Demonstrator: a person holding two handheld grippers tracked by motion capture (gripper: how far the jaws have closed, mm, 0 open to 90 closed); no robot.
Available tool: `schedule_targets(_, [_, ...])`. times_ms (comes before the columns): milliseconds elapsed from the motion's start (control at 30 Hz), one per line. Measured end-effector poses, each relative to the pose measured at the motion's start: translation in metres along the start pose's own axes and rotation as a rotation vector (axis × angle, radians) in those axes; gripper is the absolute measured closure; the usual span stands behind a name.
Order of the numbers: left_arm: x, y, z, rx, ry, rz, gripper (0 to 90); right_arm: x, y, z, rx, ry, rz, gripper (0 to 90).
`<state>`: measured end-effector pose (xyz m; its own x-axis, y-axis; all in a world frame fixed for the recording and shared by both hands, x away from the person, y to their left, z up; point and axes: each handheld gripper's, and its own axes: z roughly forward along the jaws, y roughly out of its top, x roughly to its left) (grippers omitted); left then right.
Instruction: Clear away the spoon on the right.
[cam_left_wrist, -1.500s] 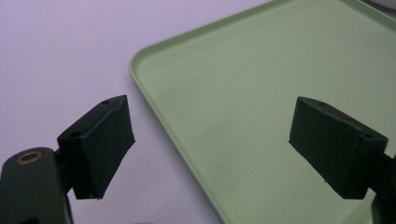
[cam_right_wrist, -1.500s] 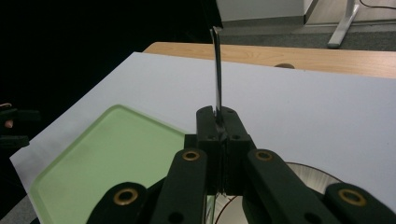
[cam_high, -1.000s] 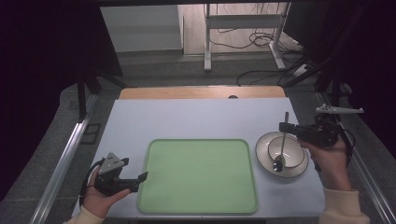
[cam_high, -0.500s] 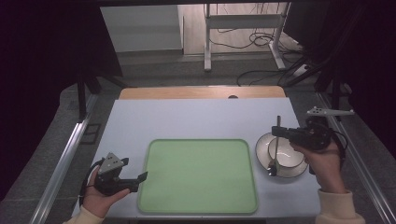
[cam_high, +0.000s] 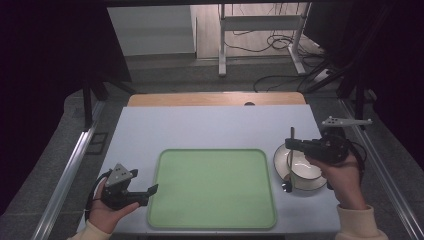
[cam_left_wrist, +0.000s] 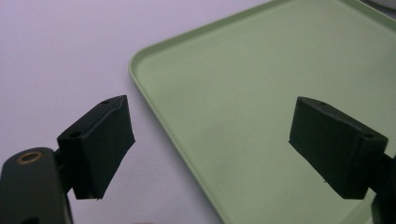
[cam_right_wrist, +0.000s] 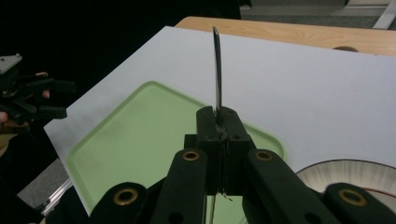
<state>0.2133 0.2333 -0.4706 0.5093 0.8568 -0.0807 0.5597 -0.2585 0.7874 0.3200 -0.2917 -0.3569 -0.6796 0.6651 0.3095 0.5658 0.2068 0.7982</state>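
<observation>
Desk: pale lavender-grey top, with a wooden strip along the far edge.

Tray: green, rectangular with rounded corners and a low raised rim, lying flat at the near centre of the desk. Its surface is bare. In the left gripper view the tray shows one rounded corner and fills the right side of the picture.

Plate: white, round, ribbed at the rim, on the desk just right of the tray. In the right gripper view its rim appears at the lower right.

Spoon: metal, held roughly upright above the left part of the plate, handle end up and bowl end down near the plate's left edge. Whether the bowl touches the plate cannot be told. In the right gripper view the spoon handle rises as a thin blade straight from the closed fingers.

Right gripper: black, held in the person's right hand over the plate, fingers pressed together on the spoon handle.

Left gripper: black, held in the left hand at the near left of the desk, just beside the tray's left edge. Fingers spread wide, nothing between them; one is over the desk, the other over the tray.
</observation>
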Motion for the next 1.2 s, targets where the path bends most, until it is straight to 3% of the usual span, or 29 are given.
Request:
schedule_targets(400, [0.001, 0.0, 0.0, -0.001, 0.0, -0.001, 13.3, 0.018, -0.002, 0.02, 0.063, 0.021, -0.036, 88.6])
schedule_targets(1200, [0.0, 0.0, 0.0, 0.003, -0.004, 0.004, 13.8, 0.039, -0.006, 0.047, 0.122, 0.056, -0.07, 88.5])
